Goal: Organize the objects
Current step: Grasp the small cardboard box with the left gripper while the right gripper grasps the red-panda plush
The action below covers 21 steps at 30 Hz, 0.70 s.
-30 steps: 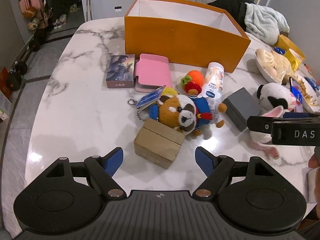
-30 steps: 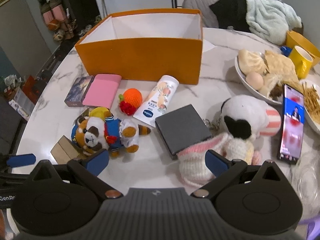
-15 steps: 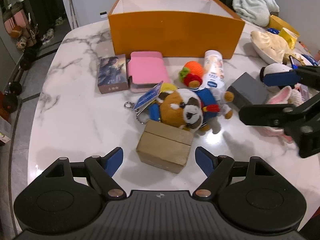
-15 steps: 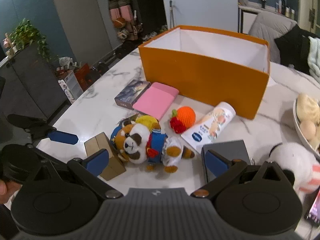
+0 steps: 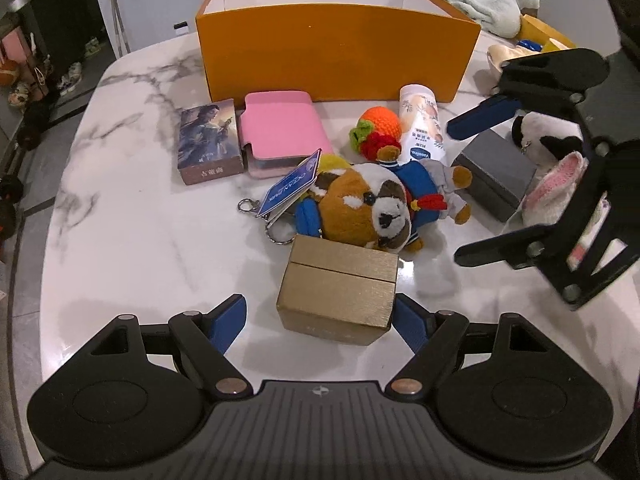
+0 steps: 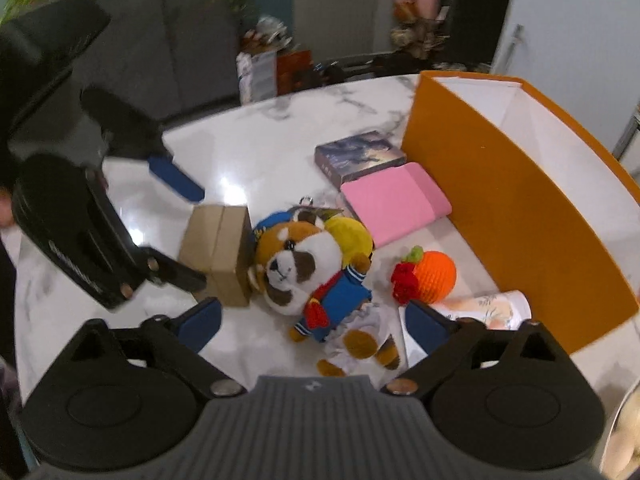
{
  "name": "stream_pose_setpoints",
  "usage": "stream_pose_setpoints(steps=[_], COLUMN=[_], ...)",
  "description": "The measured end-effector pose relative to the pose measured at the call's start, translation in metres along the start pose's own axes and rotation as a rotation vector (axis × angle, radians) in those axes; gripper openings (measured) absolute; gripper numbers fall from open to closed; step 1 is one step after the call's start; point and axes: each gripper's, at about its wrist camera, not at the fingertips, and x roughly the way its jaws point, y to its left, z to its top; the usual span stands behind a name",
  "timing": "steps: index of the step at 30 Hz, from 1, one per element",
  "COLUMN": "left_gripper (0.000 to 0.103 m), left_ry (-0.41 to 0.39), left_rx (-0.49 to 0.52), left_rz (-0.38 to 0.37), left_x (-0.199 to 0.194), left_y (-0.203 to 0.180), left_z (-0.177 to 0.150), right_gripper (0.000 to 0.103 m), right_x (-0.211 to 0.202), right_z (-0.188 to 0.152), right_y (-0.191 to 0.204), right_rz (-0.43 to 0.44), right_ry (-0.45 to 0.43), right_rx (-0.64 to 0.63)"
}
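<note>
In the left wrist view, the left gripper has closed in on the gold box since a second ago: the box now fills the lower middle of the frame, its right corner touching the right blue finger while the left finger stands off with a gap, so the fingers are spread wide and hold nothing. The right gripper has swung in from the right edge toward the centre, fingers wide, hovering beside the red panda plush and above the grey box. The orange bin sits across the upper middle with nothing seen inside, so sorting seems barely begun; the card box and pink case lie just in front of it. Bare marble at the left leaves lifting room. In the right wrist view, which has turned sharply left in the last half second, the right gripper frames the plush between wide, empty fingers, the left gripper straddling the gold box at left centre. Plush and box touch, so the two grippers crowd each other; the bin wall rises close on the right, with the knitted orange and the tube hemming in the right finger.
</note>
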Motion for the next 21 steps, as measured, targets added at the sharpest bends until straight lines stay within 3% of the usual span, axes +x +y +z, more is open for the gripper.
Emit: stream_pose_setpoints(steps=[5,11,21], left_gripper=[0.093,0.092,0.087], left_ry=[-0.013,-0.032,0.014], left_rx=[0.033,0.105,-0.013], left_rz=[-0.001,0.002,-0.119], left_x=[0.004,0.012,0.023], left_y=[-0.002,-0.007,0.017], left_z=[0.003,0.006,0.008], right_gripper=[0.09,0.082,0.074], right_x=[0.021,0.036,0.053], right_z=[0.001,0.006,0.01], right_y=[0.006,0.007,0.011], right_rz=[-0.004,-0.004,-0.024], right_ry=[0.063,0.079,0.117], right_rx=[-0.138,-0.18,-0.237])
